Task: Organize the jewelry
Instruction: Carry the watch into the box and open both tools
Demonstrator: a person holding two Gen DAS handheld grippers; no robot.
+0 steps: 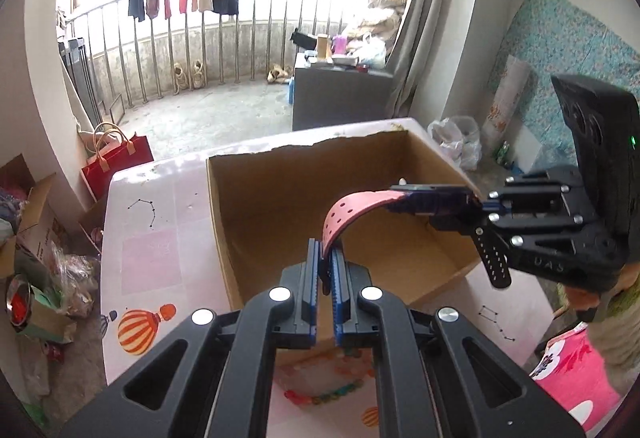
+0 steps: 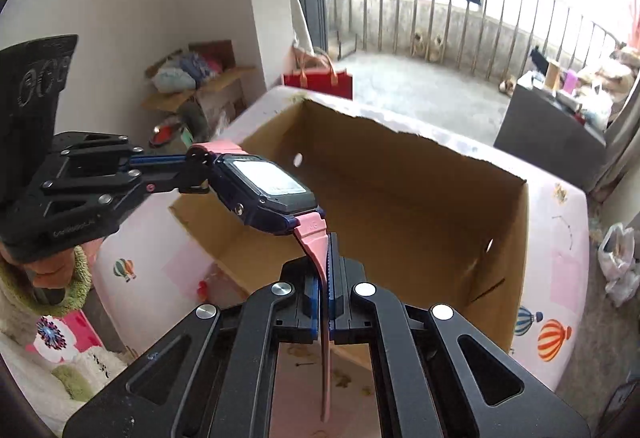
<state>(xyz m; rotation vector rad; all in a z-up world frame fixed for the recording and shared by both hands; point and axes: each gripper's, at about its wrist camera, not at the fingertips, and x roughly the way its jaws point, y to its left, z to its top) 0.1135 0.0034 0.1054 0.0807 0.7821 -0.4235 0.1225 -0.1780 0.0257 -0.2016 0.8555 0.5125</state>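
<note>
Here the pink-strapped watch [image 2: 266, 194] hangs stretched between my two grippers above the open cardboard box [image 2: 400, 194]. In the right wrist view its dark case with the pale screen sits at mid-frame, left of centre, tilted, and one plain pink strap runs down from it into my right gripper [image 2: 325, 278] at lower centre, whose jaws are clamped tight on that strap; the strap's free end dangles below them. The other strap leads off left to my left gripper [image 2: 196, 168], seen side-on there.

In the left wrist view the perforated strap [image 1: 340, 216] arches up from my left gripper [image 1: 327, 270], pinched nearly closed on it at lower centre, and curves right to the watch case at the right gripper's [image 1: 436, 204] tips. The box rests on a pink table [image 1: 148, 238] printed with hot-air balloons [image 1: 138, 330].
</note>
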